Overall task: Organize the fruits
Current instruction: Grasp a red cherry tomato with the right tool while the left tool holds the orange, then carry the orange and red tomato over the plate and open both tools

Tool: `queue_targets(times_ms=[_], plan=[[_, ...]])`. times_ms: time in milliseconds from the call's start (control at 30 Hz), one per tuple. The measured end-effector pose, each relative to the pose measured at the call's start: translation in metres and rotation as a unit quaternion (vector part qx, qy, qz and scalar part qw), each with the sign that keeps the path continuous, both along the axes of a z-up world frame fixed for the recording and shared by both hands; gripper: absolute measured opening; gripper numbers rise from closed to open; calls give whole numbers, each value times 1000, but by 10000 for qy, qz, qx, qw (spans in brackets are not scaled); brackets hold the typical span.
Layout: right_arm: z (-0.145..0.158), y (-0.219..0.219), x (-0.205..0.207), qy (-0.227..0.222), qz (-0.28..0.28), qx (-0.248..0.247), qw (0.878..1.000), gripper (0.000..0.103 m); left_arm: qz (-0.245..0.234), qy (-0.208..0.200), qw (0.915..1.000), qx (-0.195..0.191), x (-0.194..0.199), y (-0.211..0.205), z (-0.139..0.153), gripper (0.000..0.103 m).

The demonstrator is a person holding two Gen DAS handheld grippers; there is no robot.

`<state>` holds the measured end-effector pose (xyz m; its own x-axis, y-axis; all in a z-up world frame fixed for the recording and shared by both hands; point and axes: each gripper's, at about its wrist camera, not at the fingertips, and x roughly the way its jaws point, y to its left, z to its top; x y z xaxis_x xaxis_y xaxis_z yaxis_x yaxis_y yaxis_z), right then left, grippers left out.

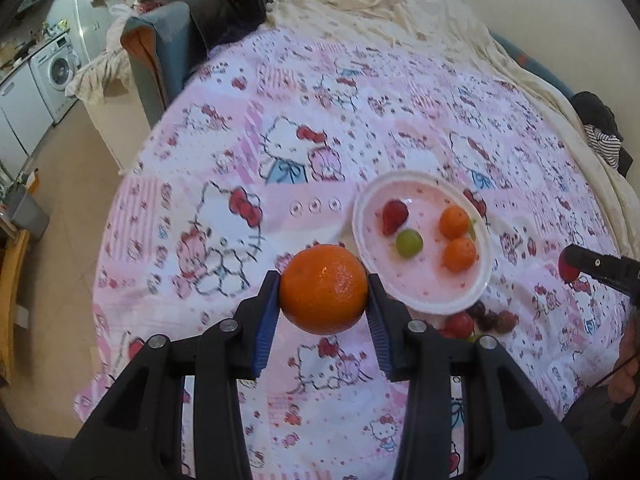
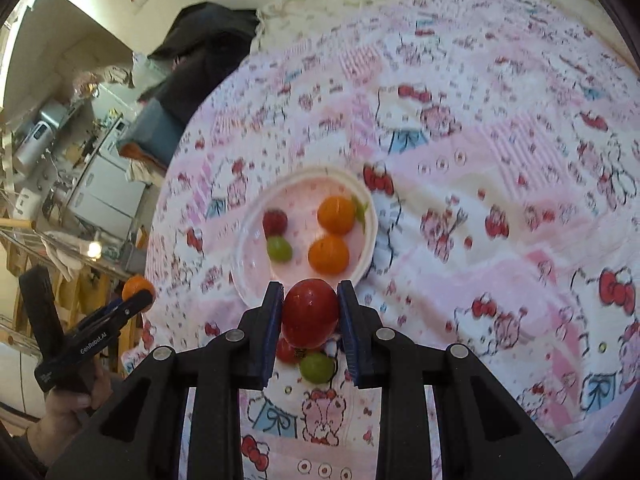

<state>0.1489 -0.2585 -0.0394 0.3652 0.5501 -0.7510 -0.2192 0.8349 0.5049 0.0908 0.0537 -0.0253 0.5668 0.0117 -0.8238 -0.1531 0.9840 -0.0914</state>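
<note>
Clamped between the blue ribbed pads of the left gripper (image 1: 323, 290), a round orange mandarin with glossy peel (image 1: 323, 289) hangs above the pink cartoon-cat printed bedsheet (image 1: 248, 168), just beside the near rim of the white shallow plastic plate (image 1: 482, 280). Nearly spherical; no long axis or pointing end can be told.

Right gripper (image 2: 310, 314) grips a round glossy red tomato-like fruit (image 2: 310, 312) above the plate's near edge, pads pressed on both sides.

On the plate: two small orange mandarins (image 1: 454, 222), one green grape (image 1: 409, 243), one red strawberry (image 1: 395, 216).

On the sheet near the plate's rim: several dark red grapes (image 1: 486, 320), a green grape (image 2: 317, 367).

Writing: "GenRobot.AI" in white on the left gripper's black body, read in the right wrist view.
</note>
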Motion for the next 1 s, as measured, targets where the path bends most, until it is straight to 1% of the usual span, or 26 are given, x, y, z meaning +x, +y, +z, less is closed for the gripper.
queue_targets(times_ms=[100,233,433,567,667,767,867,1000], plan=[[1,3,12,-56,-73,95,9999,29,-5,-17,10000,79,11,3,6,37],[-1,18,31,-129,-5,97,9999,29,-46,-18,10000,45,29,2,10,37],[-4,32,55,-240,125,-32,9996,29,-362,-11,9990,268,62,-14,4,37],[-11,36,72,-211,116,-89,9997,29,-530,142,9981,282,83,-26,-8,37],[-18,39,84,-164,132,-129,9997,29,-630,329,9973,174,95,-36,-18,37],[-24,44,95,-133,172,-159,9996,29,-713,364,9965,255,102,-44,-26,37],[-31,48,105,-94,210,-165,9996,29,-741,469,9956,322,112,-47,-38,37],[-40,52,117,22,235,-87,9997,29,-719,688,9947,259,120,-44,-61,37]])
